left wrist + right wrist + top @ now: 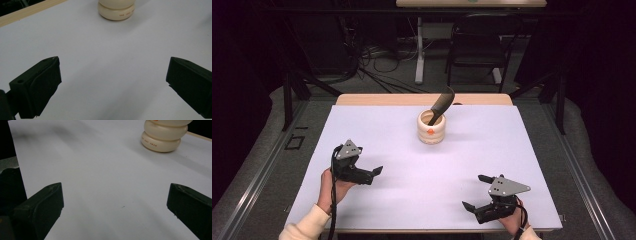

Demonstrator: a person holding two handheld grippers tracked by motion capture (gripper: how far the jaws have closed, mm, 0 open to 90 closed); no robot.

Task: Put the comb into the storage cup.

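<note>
Both grippers, left (pixel 373 172) and right (pixel 473 192), hold fingers wide apart, well short of the cream jar (pixel 431 129) ahead.

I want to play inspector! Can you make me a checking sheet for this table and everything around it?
Surface: white table top, bare wood strip at the far edge.
Job's things: cream ribbed pot, upright, with a dark utensil leaning out of it.
Clutter: nothing seen.
Grippers: left tool open, empty; right tool open, empty; both apart from the pot.
Cables: one trails from each tool; more on the floor behind.
Surroundings: dark room, black chair, table leg.
</note>
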